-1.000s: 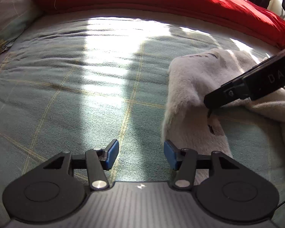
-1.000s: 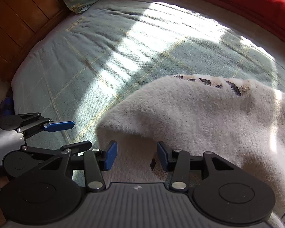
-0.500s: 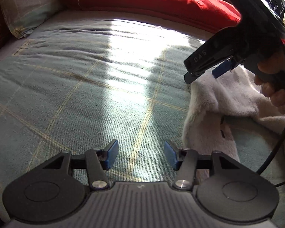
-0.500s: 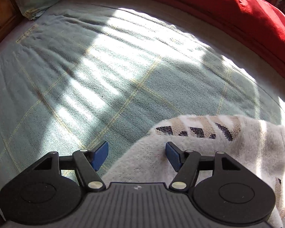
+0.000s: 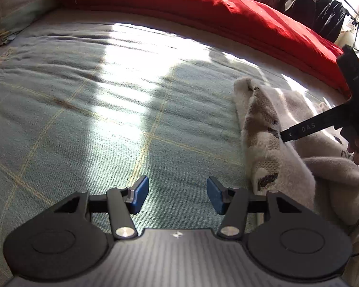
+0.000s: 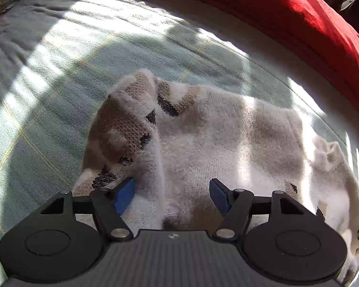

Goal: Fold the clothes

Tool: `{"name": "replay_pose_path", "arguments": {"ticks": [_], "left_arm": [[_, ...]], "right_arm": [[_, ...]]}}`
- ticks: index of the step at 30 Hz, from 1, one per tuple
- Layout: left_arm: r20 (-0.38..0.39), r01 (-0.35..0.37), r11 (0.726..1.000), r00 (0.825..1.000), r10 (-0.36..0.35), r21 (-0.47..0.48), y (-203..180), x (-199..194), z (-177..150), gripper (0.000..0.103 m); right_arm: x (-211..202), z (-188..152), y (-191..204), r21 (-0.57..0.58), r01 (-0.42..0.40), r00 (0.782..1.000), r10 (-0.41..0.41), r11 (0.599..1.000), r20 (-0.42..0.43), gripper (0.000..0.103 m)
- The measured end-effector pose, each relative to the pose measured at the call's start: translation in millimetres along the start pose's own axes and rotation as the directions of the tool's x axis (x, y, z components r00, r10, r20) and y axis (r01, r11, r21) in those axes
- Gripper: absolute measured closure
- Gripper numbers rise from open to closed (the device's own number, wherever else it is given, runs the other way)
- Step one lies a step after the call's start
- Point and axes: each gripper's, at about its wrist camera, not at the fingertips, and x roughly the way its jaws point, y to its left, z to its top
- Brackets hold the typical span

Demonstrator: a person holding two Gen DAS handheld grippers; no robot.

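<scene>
Jaws of both the left gripper (image 5: 177, 197) and right gripper (image 6: 171, 195) stand open; the right's have just been widening astride a fuzzy sweater (image 6: 227, 143) fold on the bed (image 5: 83, 119).

The bed (image 5: 88, 110) is carrying a fuzzy white sweater (image 6: 227, 143); a red duvet (image 5: 203, 7) is lying along its far edge; a pillow (image 5: 14, 4) is resting at its corner.

Black left claw (image 5: 177, 197) and right claw (image 6: 171, 195), blue pads (image 5: 139, 194), silver pivot screws.
</scene>
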Motion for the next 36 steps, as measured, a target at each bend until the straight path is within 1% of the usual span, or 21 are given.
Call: {"name": "replay_pose_path", "arguments": {"ticks": [3, 6, 9, 11, 13, 15, 16, 17, 19, 20, 22, 24, 26, 27, 28, 29, 30, 32, 33, 35, 36], "left_arm": [[-0.012, 0.078, 0.997, 0.997, -0.078, 0.027, -16.9, 15.6, 9.4, 0.048], [-0.035, 0.153, 0.987, 0.988, -0.151, 0.056, -32.8, 37.7, 19.0, 0.048], [-0.066, 0.205, 0.974, 0.978, -0.199, 0.096, -45.9, 63.7, 31.0, 0.049], [-0.07, 0.234, 0.963, 0.971, -0.227, 0.132, -52.2, 79.8, 37.8, 0.048], [-0.084, 0.289, 0.95, 0.956, -0.28, 0.118, -52.2, 95.1, 46.7, 0.047], [-0.101, 0.347, 0.933, 0.936, -0.338, 0.091, -50.2, 109.5, 56.0, 0.047], [-0.115, 0.388, 0.918, 0.919, -0.378, 0.082, -49.5, 115.9, 60.5, 0.045], [-0.13, 0.424, 0.903, 0.901, -0.413, 0.073, -48.4, 120.8, 64.4, 0.045], [-0.152, 0.473, 0.88, 0.873, -0.463, 0.038, -47.2, 125.5, 69.3, 0.045], [-0.164, 0.508, 0.861, 0.851, -0.498, 0.021, -48.0, 125.1, 69.9, 0.045], [-0.188, 0.578, 0.816, 0.801, -0.568, -0.003, -51.5, 120.9, 69.5, 0.044], [-0.212, 0.634, 0.773, 0.755, -0.621, -0.005, -56.0, 113.0, 67.4, 0.044], [-0.22, 0.689, 0.725, 0.705, -0.674, -0.013, -58.4, 106.6, 65.7, 0.042], [-0.222, 0.71, 0.704, 0.684, -0.695, -0.012, -59.4, 105.6, 65.4, 0.04], [-0.219, 0.72, 0.694, 0.674, -0.705, -0.018, -59.9, 107.6, 65.3, 0.039], [-0.213, 0.723, 0.691, 0.671, -0.711, -0.028, -60.0, 111.0, 65.4, 0.038], [-0.208, 0.718, 0.695, 0.674, -0.709, -0.043, -59.6, 117.2, 66.3, 0.038], [-0.2, 0.699, 0.71, 0.687, -0.699, -0.083, -58.7, 133.9, 69.1, 0.038], [-0.199, 0.698, 0.708, 0.683, -0.703, -0.107, -59.2, 142.4, 70.0, 0.038], [-0.207, 0.708, 0.692, 0.663, -0.72, -0.139, -64.8, 155.0, 70.4, 0.038], [-0.215, 0.711, 0.689, 0.658, -0.722, -0.138, -68.9, 157.6, 69.3, 0.039]], "right_arm": [[9.5, -14.2, -21.4, 0.028, -0.013, 1.0, 0.013, 1.0, -0.003, 0.031], [14.6, -22.8, -34.4, 0.04, -0.019, 1.0, 0.019, 0.999, 0.006, 0.031], [20.2, -28.1, -46.5, 0.077, -0.058, 0.998, 0.057, 0.995, 0.014, 0.031], [21.2, -30.6, -50.5, 0.086, -0.081, 0.997, 0.079, 0.993, 0.024, 0.03], [21.6, -33.0, -53.9, 0.096, -0.106, 0.994, 0.104, 0.99, 0.035, 0.03], [21.9, -33.8, -57.3, 0.103, -0.131, 0.991, 0.127, 0.986, 0.042, 0.03], [21.5, -33.8, -59.6, 0.106, -0.144, 0.989, 0.14, 0.984, 0.045, 0.03], [20.3, -34.1, -62.8, 0.113, -0.16, 0.987, 0.155, 0.981, 0.051, 0.03], [17.0, -35.1, -70.3, 0.133, -0.195, 0.98, 0.187, 0.972, 0.066, 0.03], [15.3, -35.6, -74.0, 0.143, -0.212, 0.976, 0.203, 0.967, 0.074, 0.03], [10.1, -37.3, -82.7, 0.167, -0.237, 0.971, 0.225, 0.957, 0.087, 0.03], [5.1, -39.1, -90.6, 0.181, -0.247, 0.968, 0.234, 0.952, 0.094, 0.03], [0.9, -41.1, -95.1, 0.182, -0.253, 0.966, 0.239, 0.95, 0.098, 0.03], [-0.3, -41.9, -96.2, 0.179, -0.256, 0.965, 0.241, 0.95, 0.098, 0.03], [-1.2, -42.7, -96.7, 0.173, -0.258, 0.965, 0.244, 0.95, 0.097, 0.03], [-1.5, -43.1, -96.5, 0.168, -0.259, 0.965, 0.245, 0.951, 0.096, 0.03], [-1.4, -43.0, -95.6, 0.162, -0.257, 0.965, 0.244, 0.953, 0.096, 0.03], [-1.0, -42.5, -93.7, 0.153, -0.253, 0.966, 0.24, 0.955, 0.094, 0.03], [-0.8, -42.3, -92.8, 0.149, -0.25, 0.967, 0.238, 0.957, 0.094, 0.03], [-1.1, -41.8, -91.9, 0.145, -0.247, 0.967, 0.235, 0.958, 0.094, 0.03], [-2.0, -41.7, -92.6, 0.149, -0.248, 0.967, 0.235, 0.957, 0.097, 0.03]]}}
